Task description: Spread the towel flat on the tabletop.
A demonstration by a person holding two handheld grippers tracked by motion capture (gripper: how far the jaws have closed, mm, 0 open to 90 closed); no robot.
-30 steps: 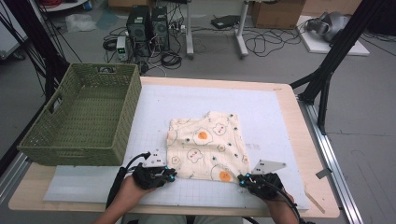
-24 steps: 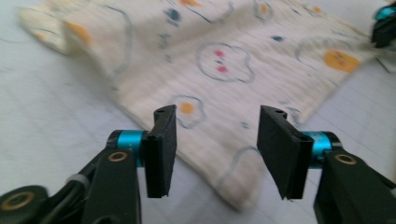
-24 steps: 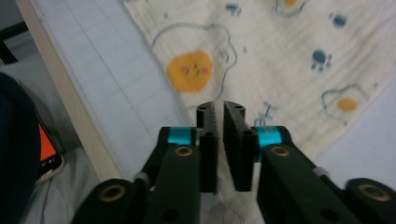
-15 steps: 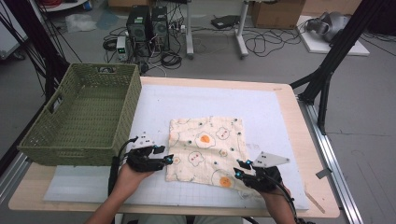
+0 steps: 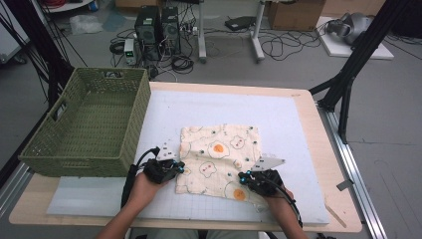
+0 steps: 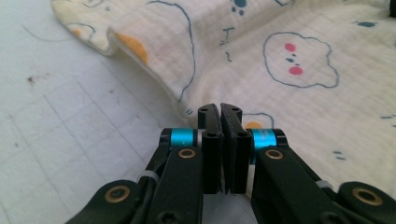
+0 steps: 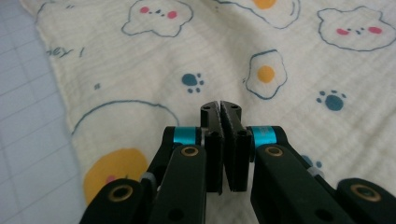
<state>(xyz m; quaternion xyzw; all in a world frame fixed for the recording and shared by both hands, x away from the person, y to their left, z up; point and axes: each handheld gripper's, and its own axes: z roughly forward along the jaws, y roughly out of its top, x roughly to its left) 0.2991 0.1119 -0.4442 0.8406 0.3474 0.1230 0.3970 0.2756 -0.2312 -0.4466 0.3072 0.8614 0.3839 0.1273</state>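
Note:
A cream cloth [image 5: 219, 159] printed with fried eggs and bears lies mostly flat on the white mat [image 5: 224, 107]. My left gripper [image 5: 180, 168] rests at the cloth's left edge, near its front corner. In the left gripper view its jaws [image 6: 220, 108] have just closed and stand together at the edge of the cloth [image 6: 289, 93], with no fabric seen between them. My right gripper [image 5: 242, 178] sits over the front right part of the cloth. Its jaws [image 7: 220, 105] have also just closed, low over the cloth [image 7: 140, 56], with no fold rising into them.
A green woven basket [image 5: 134, 124] stands empty on the left of the table, close to my left hand. The mat's far half is bare. Black frame legs [image 5: 348, 79] rise past the table's right edge.
The cloth has gone from rumpled to flatter. My left hand moved away from the front edge towards the basket corner. My right hand slid left onto the cloth's front right part.

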